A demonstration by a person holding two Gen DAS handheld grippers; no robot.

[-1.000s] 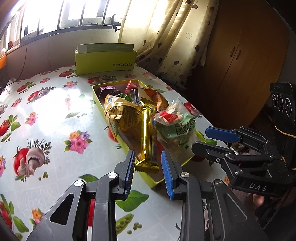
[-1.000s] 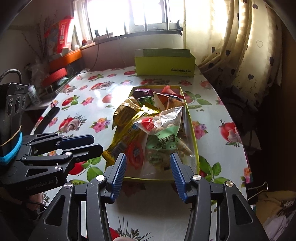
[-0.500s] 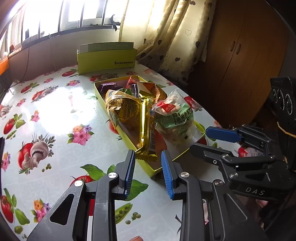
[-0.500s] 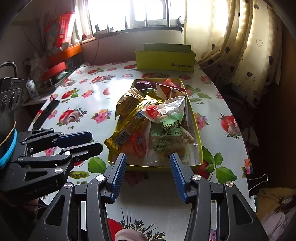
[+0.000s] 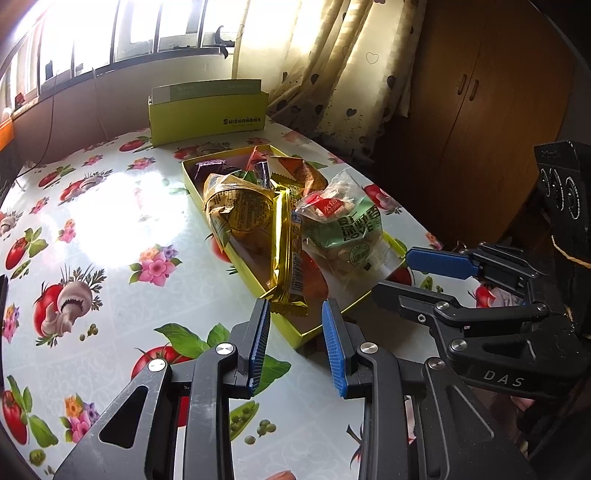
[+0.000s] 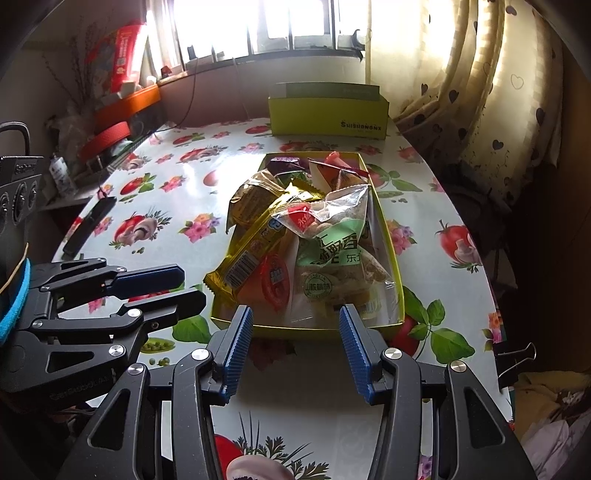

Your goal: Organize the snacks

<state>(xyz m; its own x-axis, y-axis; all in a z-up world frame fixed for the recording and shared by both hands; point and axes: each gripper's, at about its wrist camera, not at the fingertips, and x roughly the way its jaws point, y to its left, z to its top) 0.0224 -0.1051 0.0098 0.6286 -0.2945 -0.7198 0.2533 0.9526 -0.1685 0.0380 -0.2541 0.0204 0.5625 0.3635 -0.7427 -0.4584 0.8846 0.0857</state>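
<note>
A home, likely a dining corner: a table [image 5: 92,206] under a fruit-and-flower oilcloth, heart-print curtains [image 6: 480,96] at a sunny window [image 6: 258,26], and a wooden cupboard [image 5: 480,92] beside them.

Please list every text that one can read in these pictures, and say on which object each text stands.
"SHISHANGNX": upright yellow-green box, by the window; the letters are small, so the spelling is uncertain.
"DAS": right gripper, on its black body.
"LOVE": clear green-labelled snack bag.
Chinese characters on that bag, the gold wrapper and the red packet: too blurred to read.
</note>
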